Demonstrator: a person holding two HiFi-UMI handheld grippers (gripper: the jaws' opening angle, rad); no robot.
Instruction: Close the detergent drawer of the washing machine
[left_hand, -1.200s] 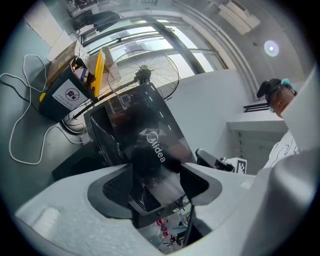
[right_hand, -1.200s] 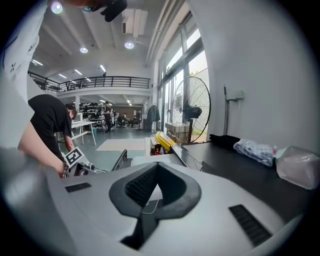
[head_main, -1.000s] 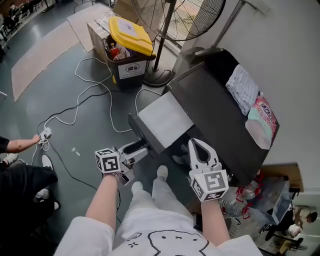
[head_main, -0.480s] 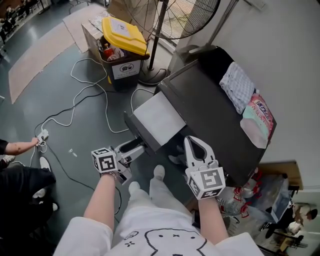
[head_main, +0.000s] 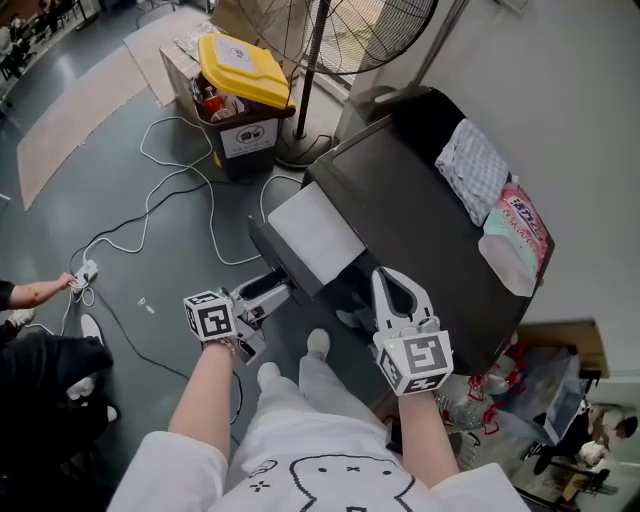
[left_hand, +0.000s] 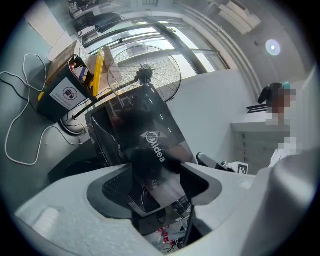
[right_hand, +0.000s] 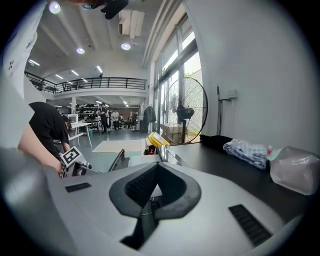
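Drawer (head_main: 315, 235), white on top, juts out from the front of the black washer (head_main: 420, 235) and is not yet closed; the left gripper (head_main: 266, 292) sits just at its dark front edge, jaws spread, with the glossy front panel showing between them in the left gripper view; the right gripper (head_main: 390, 280) hangs near the washer's front edge, jaws pressed together and holding nothing. Over the last second the left gripper has barely shifted and the drawer looks no further in; the closing push seems only about to begin, so the task is probably at its start.
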